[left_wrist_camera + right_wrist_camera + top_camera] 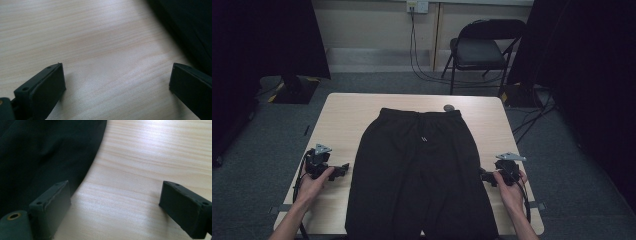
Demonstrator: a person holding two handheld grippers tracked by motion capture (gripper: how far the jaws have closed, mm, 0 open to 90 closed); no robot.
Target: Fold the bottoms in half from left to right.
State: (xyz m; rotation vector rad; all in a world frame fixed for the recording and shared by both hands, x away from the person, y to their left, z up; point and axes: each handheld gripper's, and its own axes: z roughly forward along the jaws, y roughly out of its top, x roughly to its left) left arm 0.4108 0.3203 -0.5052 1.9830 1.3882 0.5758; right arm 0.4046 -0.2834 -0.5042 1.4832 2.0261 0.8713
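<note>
Trousers of black soft fabric [419, 175] are lying flat along the middle of the light wooden table [342, 115]. Left gripper [343, 169] and right gripper [484, 176] are waiting beside the side seams, jaws wide open, holding nothing. Both should be pinching only the fabric edge, low and together.

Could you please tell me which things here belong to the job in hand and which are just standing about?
In the job:
- black trousers, spread flat
- left tongs, open beside them
- right tongs, open beside them
- wooden table under them

Standing about:
- folding chair
- small round grey thing at the waistband
- wall cables
</note>
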